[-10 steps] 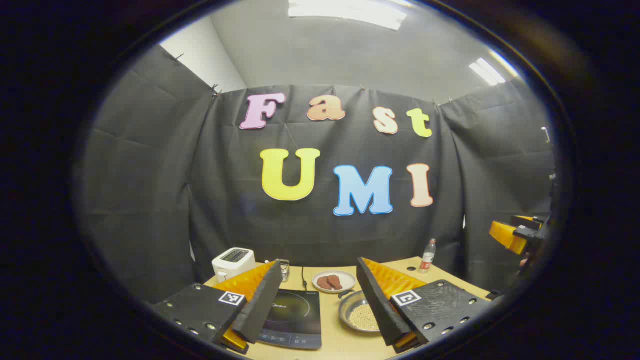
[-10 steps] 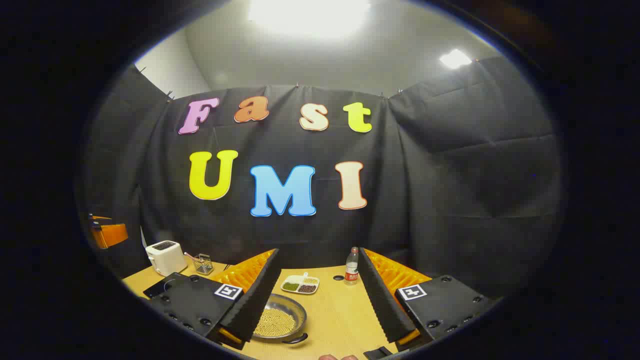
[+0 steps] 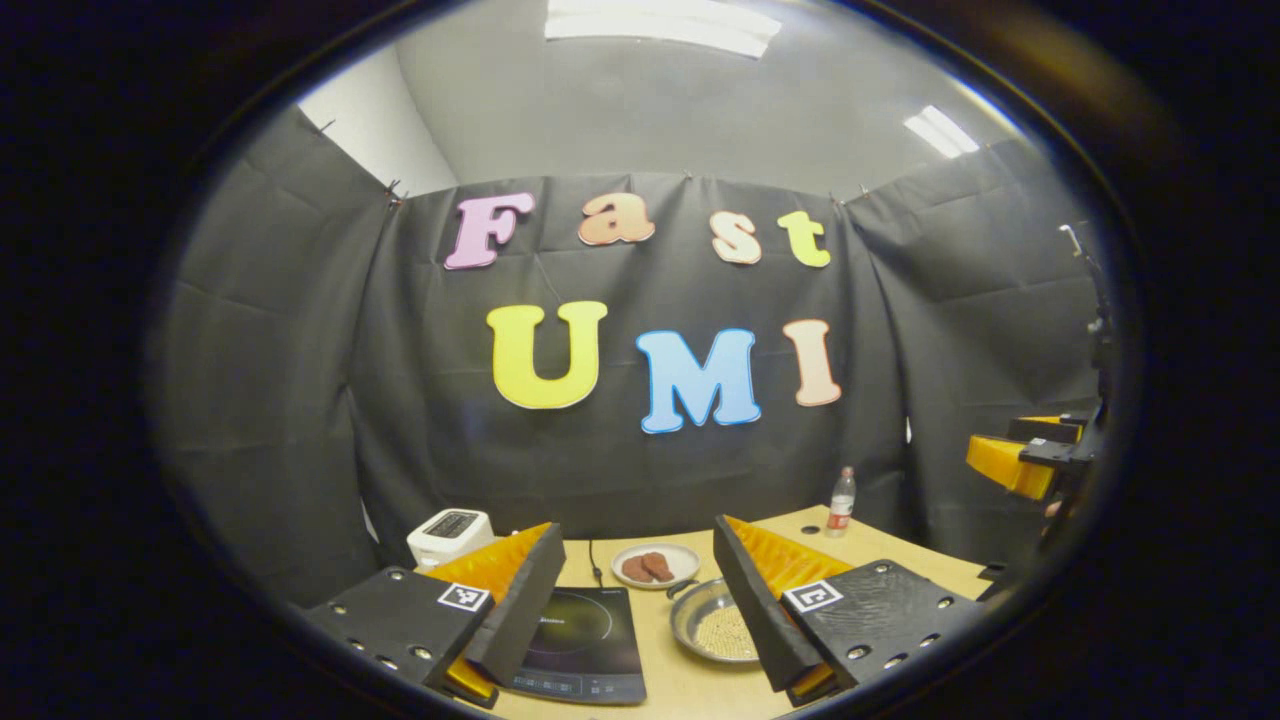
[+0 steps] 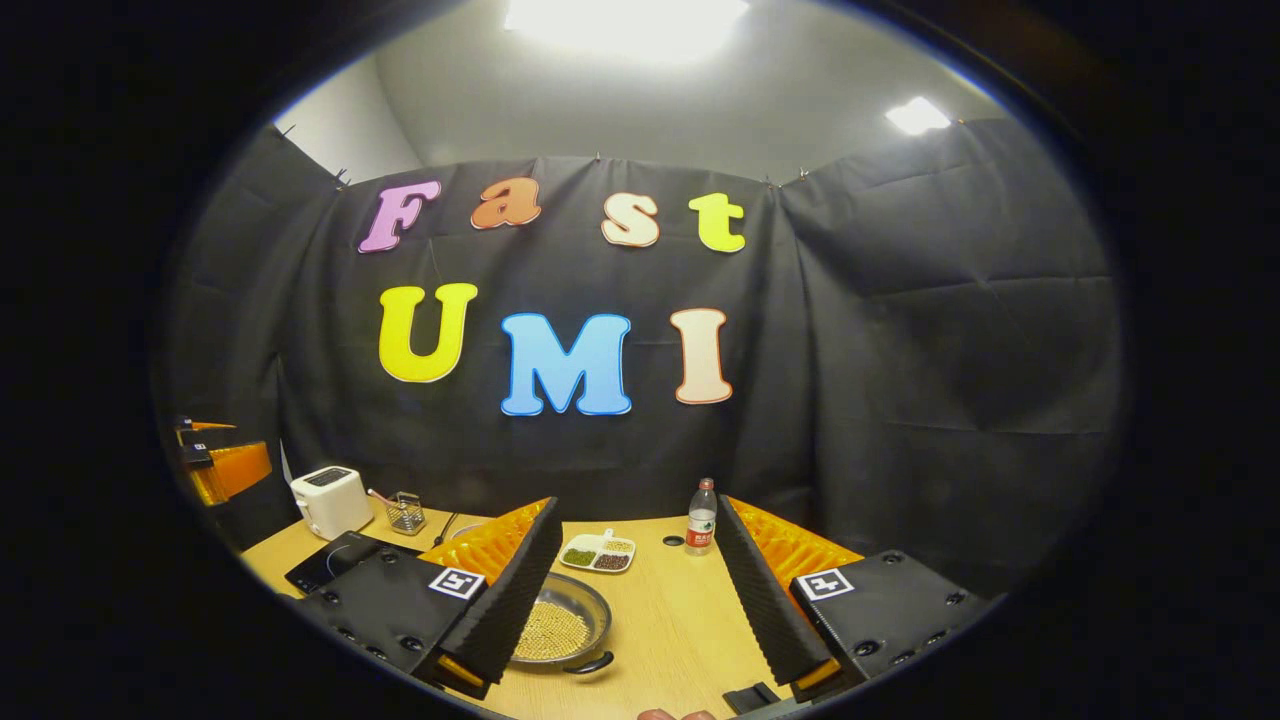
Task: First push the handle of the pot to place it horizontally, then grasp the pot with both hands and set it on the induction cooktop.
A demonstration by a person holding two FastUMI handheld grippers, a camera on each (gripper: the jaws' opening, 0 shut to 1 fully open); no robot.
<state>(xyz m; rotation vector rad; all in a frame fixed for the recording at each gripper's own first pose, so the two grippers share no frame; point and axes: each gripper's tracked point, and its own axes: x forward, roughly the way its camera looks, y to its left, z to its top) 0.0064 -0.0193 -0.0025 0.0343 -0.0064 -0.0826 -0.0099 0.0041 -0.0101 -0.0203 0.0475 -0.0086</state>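
Left gripper view: the left gripper (image 3: 635,610) hangs released above the table (image 3: 880,545); the pot (image 3: 715,632) of beans sits just right of the induction cooktop (image 3: 585,640). Right gripper view: the right gripper (image 4: 640,600) hangs released, with the pot (image 4: 560,630) right of the cooktop (image 4: 325,565), 1 handle (image 4: 590,664) pointing near.
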